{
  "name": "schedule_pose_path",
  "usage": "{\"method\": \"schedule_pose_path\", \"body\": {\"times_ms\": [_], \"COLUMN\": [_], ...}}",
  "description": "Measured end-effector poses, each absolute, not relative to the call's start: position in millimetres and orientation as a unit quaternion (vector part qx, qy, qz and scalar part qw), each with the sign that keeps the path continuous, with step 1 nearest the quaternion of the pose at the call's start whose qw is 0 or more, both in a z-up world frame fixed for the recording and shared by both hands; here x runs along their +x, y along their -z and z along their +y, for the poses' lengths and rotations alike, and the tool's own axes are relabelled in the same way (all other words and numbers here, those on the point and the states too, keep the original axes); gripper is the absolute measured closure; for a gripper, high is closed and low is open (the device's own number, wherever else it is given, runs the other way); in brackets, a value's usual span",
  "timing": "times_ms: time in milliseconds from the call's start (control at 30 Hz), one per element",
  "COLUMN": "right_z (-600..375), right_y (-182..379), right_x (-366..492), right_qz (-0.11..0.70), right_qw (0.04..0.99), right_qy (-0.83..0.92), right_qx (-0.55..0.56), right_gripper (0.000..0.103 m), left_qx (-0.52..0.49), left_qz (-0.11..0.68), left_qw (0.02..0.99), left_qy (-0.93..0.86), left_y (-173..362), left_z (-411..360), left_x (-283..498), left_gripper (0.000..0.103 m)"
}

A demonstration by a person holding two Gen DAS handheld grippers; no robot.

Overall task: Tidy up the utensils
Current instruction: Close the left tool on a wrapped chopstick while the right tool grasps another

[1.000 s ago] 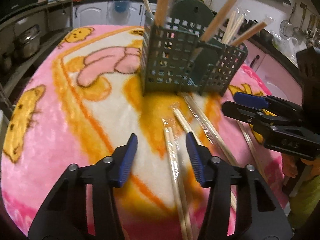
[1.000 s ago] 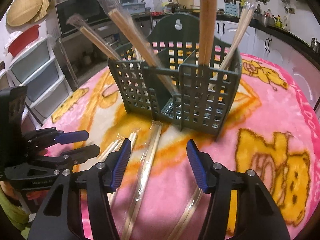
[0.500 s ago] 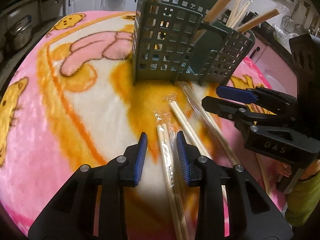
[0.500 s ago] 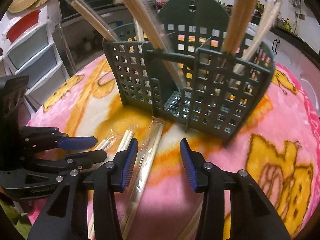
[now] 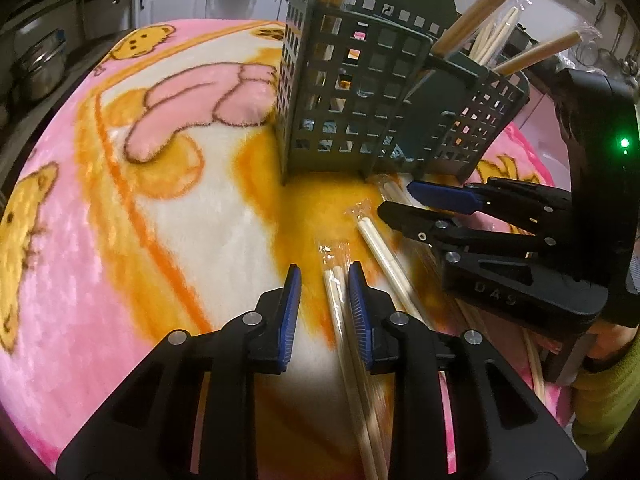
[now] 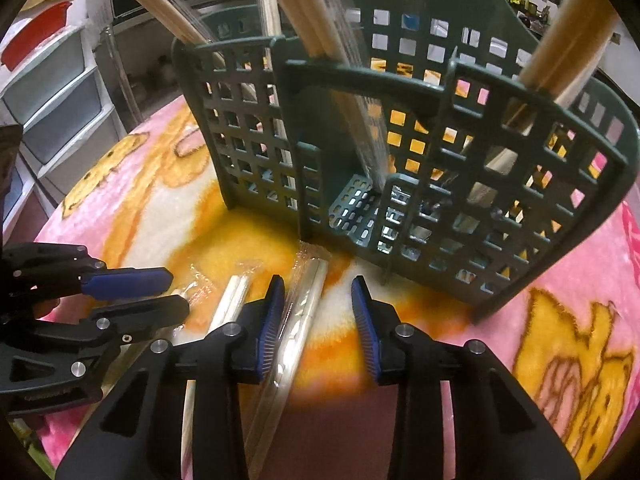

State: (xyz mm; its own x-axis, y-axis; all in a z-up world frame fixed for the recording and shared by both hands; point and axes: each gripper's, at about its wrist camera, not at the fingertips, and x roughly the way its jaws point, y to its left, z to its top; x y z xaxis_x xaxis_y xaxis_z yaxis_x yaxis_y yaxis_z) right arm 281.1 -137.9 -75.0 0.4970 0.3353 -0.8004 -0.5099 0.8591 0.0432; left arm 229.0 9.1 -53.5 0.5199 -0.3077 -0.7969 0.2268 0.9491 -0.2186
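A dark green lattice utensil holder (image 5: 384,100) stands on the pink blanket and holds several wrapped chopstick pairs; it also shows in the right wrist view (image 6: 420,152). My left gripper (image 5: 324,276) is open, low over the blanket, with a wrapped pale chopstick pair (image 5: 340,316) between its fingers. A second wrapped pair (image 5: 384,256) lies to its right. My right gripper (image 6: 318,292) is open, with a wrapped chopstick pair (image 6: 300,320) between its fingers near the left one. The right gripper (image 5: 416,200) shows in the left view, the left gripper (image 6: 172,292) in the right view.
A pink and yellow cartoon blanket (image 5: 120,200) covers the table. A steel pot (image 5: 40,68) sits on a side counter at left. Plastic drawers (image 6: 52,100) stand beyond the table. More wrapped chopsticks (image 5: 536,364) lie under the right gripper's body.
Both grippers have moved forward and down toward the holder and the chopsticks on the blanket. Both jaws have narrowed from wide open, each with a wrapped pair between its fingers.
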Motion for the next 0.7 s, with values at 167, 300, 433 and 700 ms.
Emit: {"method": "schedule_pose_path", "body": {"times_ms": [167, 300, 433, 700], "right_z": [-136, -139, -149, -158], "right_y": [76, 76, 72, 59], "right_x": [283, 283, 281, 268], "right_qz": [0.437, 0.439, 0.442, 0.438], "right_qw": [0.861, 0.861, 0.860, 0.856], "right_qy": [-0.240, -0.241, -0.246, -0.273], "right_qx": [-0.103, -0.090, -0.066, -0.028], "right_gripper": [0.078, 0.085, 0.096, 0.097], "left_qx": [-0.050, -0.046, -0.039, -0.046], "left_qz": [0.471, 0.472, 0.471, 0.472], "left_qw": [0.867, 0.867, 0.868, 0.868], "left_qy": [0.153, 0.153, 0.155, 0.149], "left_y": [54, 55, 55, 55], "left_z": [9, 6, 5, 11], "left_x": [239, 246, 250, 253], "left_gripper": [0.083, 0.083, 0.084, 0.095]}}
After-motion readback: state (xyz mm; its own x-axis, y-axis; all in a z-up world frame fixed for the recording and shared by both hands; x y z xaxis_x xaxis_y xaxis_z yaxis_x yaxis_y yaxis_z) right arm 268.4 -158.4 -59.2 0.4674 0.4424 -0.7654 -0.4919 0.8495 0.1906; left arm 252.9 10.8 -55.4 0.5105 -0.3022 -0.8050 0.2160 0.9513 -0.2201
